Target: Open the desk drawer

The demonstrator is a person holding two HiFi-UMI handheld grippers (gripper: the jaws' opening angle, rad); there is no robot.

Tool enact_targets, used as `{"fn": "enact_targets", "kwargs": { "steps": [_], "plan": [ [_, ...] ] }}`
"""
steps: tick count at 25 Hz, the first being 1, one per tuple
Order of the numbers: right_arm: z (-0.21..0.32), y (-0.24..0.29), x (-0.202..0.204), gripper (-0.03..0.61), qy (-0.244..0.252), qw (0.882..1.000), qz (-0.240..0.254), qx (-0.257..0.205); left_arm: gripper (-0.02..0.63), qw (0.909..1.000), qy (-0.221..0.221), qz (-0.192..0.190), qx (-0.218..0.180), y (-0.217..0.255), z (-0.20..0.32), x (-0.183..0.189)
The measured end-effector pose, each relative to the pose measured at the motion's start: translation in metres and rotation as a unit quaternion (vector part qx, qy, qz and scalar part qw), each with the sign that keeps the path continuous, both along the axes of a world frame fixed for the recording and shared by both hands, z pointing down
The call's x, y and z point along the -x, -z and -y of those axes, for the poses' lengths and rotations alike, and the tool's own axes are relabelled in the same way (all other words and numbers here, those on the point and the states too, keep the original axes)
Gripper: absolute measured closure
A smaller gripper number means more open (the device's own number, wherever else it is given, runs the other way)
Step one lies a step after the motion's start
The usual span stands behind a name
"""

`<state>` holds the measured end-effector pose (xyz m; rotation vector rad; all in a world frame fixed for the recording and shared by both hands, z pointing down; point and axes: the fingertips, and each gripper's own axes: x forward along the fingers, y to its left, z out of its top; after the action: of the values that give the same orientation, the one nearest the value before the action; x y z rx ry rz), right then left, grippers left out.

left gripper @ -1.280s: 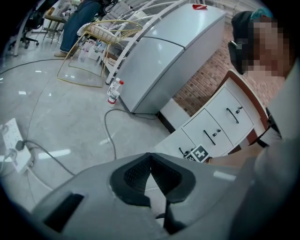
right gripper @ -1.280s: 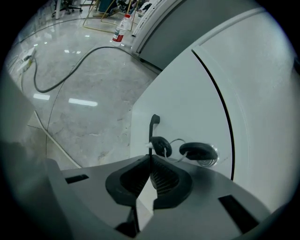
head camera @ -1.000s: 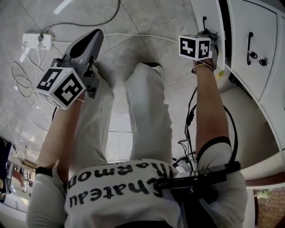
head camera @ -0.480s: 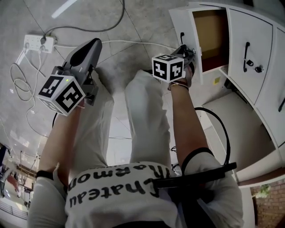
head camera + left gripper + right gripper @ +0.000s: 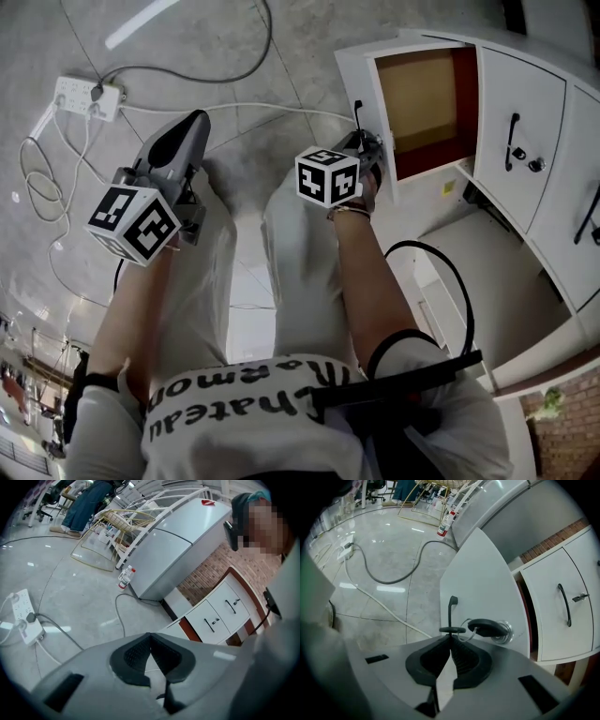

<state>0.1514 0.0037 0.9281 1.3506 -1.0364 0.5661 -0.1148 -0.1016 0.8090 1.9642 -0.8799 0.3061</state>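
So the desk drawer [image 5: 417, 94] is pulled out from the white cabinet [image 5: 520, 103], with its brown inside on show. The right gripper [image 5: 451, 641] is seen with its jaws clamped on the drawer's thin black handle [image 5: 450, 613], just beside a key [image 5: 487, 627] stuck in the drawer's lock. The left gripper [image 5: 150, 637] is held well apart from the drawer over the floor [image 5: 187, 37], jaws together on nothing.

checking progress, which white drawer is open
The drawer whose handle the right gripper grips: pulled out, brown inside showing. The next drawer and the far drawer are shut.
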Motion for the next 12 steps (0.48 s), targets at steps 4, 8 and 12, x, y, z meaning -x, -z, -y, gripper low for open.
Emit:
{"fn": "enact_targets", "kwargs": {
  "steps": [4,8,12],
  "plan": [
    [-0.002,-0.007,0.005,0.558,0.001,1.000,-0.012,0.002,0.598,1.0000,0.000,-0.005,-0.003,0.002,-0.003,0.002],
    [-0.002,-0.016,0.007,0.558,-0.001,1.000,-0.027,0.002,0.598,1.0000,-0.001,-0.005,-0.003,0.000,-0.007,0.009],
    [-0.003,-0.022,0.009,0.558,-0.001,0.999,-0.041,0.003,0.598,0.9999,0.009,-0.003,-0.003,0.002,-0.005,0.018]
  ]
}}
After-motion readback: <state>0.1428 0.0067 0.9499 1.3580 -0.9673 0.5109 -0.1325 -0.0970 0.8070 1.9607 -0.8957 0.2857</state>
